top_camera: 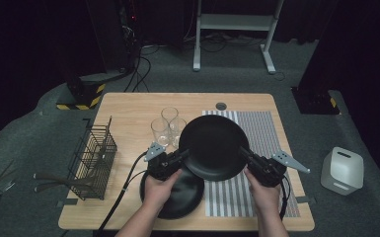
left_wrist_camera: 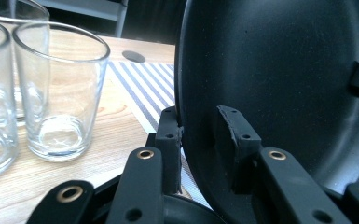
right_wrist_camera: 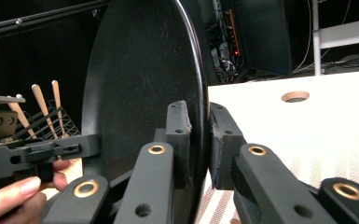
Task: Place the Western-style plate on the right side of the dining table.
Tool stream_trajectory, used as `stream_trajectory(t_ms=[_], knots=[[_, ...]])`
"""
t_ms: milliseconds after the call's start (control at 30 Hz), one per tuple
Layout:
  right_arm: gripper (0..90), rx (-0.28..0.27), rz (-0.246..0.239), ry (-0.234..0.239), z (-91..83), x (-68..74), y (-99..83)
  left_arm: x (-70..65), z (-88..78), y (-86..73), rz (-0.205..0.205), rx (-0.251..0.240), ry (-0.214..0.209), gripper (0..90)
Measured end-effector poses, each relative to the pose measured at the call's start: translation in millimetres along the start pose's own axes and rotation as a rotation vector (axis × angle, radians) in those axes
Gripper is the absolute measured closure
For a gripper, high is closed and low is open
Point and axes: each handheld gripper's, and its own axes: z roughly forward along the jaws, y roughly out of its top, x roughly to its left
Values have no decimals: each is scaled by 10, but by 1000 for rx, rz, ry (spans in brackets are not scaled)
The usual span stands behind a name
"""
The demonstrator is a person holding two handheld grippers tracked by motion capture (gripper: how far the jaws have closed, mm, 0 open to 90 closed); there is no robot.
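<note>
At frame centre, the right tongs [top_camera: 243, 152] clamp the black plate's [top_camera: 214, 147] rim; the left tongs [top_camera: 183, 154] straddle its opposite rim, seemingly gripping too.

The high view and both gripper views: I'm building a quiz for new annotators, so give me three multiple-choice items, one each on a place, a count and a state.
1. Where does the wire basket stand?
A. table's left side
B. on the striped mat
C. on the floor

2. How many drinking glasses are there?
A. one
B. three
C. five

3. How is the large black plate held?
A. flat on the table
B. by the left gripper alone
C. its rim between both grippers' jaws

Answers: 1 A, it stands left of the glasses. 2 B, three stand clustered. 3 C, the right gripper clamps the opposite rim.
</note>
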Motion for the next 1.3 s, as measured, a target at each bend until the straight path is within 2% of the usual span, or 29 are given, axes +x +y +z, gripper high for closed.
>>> stream_trajectory(t_ms=[433,633,1033,1300], knots=[[822,0,4,-19,-28,-25,-4,55,139,-41,-29,29,-21,705],[827,3,-20,-34,-40,-9,0,66,203,-75,-45,50,-17,696],[829,2,-45,-71,-84,-25,15,39,326,-114,-40,110,-26,684],[830,8,-32,-103,-90,-59,15,15,398,-150,-19,150,-12,678]])
